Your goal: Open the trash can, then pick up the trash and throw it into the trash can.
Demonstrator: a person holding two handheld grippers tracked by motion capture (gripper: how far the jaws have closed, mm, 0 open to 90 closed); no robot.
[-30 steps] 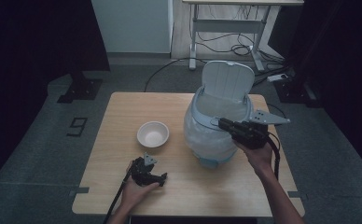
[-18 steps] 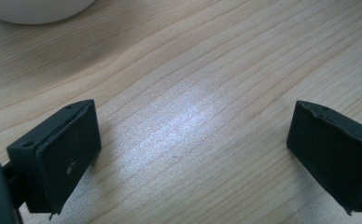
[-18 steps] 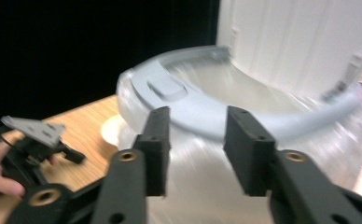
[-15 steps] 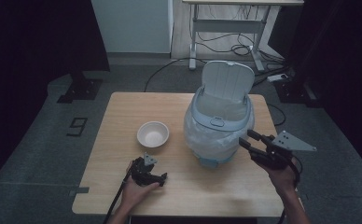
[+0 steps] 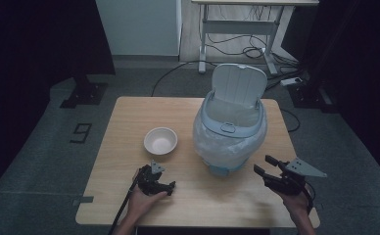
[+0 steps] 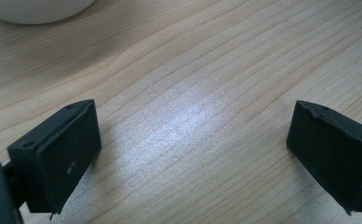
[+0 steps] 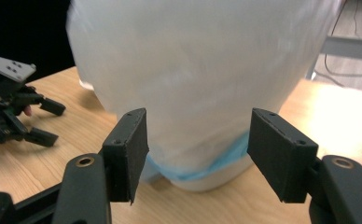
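Note:
A pale blue and white lidded pot (image 5: 229, 139) stands right of the table's middle, its lid (image 5: 239, 84) tipped up at the back. My right gripper (image 5: 262, 164) hovers low at the pot's front right, pointing at it. Its jaws have just been opening and stand open with nothing between them; in the right gripper view (image 7: 198, 126) the pot (image 7: 202, 70) looms just beyond them. My left gripper (image 5: 167, 185) rests on the table near the front edge, open over bare wood (image 6: 193, 121). A white bowl (image 5: 160, 140) sits left of the pot.
The wooden table (image 5: 129, 112) has bare room at the back left and along the front between the two hands. The bowl's rim (image 6: 34, 9) lies just beyond the left jaws. In the right gripper view the left gripper (image 7: 51, 122) lies at the left. Desk legs and cables are on the floor behind.
My right gripper has come away from the pot's front rim, dropped down toward the table's front right, and its jaws have spread apart. The left hand has stayed put.

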